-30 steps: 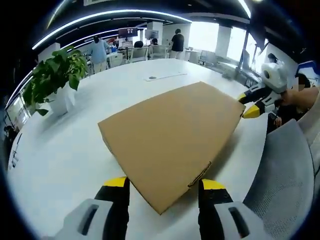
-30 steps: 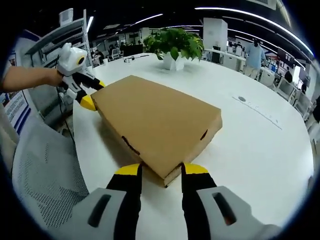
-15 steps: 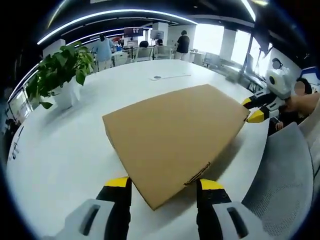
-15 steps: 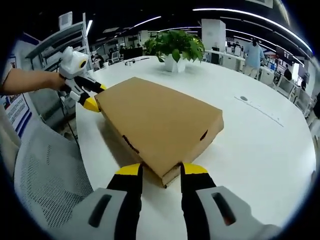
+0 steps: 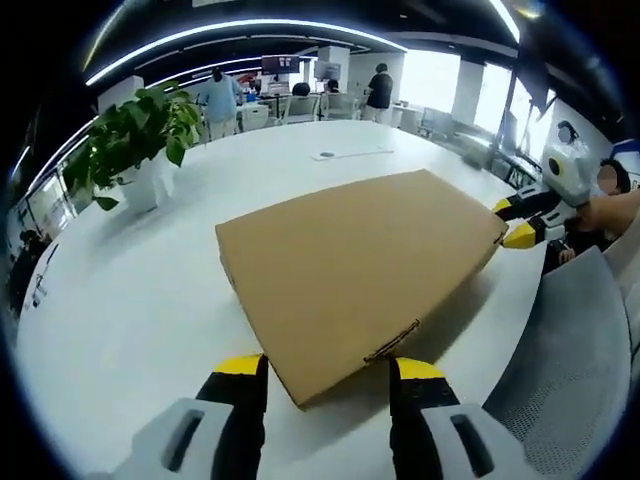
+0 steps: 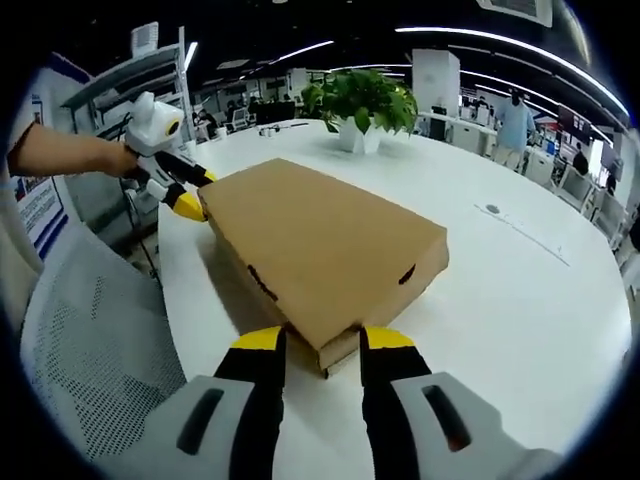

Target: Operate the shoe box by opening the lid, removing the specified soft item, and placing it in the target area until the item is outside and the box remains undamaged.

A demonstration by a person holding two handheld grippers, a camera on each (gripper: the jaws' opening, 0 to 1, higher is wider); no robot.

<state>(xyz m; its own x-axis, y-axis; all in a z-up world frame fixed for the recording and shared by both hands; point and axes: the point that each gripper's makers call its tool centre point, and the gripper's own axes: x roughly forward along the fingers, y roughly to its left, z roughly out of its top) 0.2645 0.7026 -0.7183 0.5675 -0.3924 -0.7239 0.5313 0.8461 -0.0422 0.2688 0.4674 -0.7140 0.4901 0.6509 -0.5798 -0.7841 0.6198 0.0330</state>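
box: shoe box point(image 5: 360, 275), lid shut, on white table point(image 5: 130, 300) nr its chair-side edge
L gripper point(image 5: 322, 370): jaws wide, straddling one box corner
R gripper point(image 6: 312, 342): jaws wide, at opposite corner
step: lid-opening, starting
next: likely lift lid evenly, no crushing

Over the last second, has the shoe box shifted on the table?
Cannot tell. The shoe box keeps its place relative to the potted plant; both drift together, so the camera moved.
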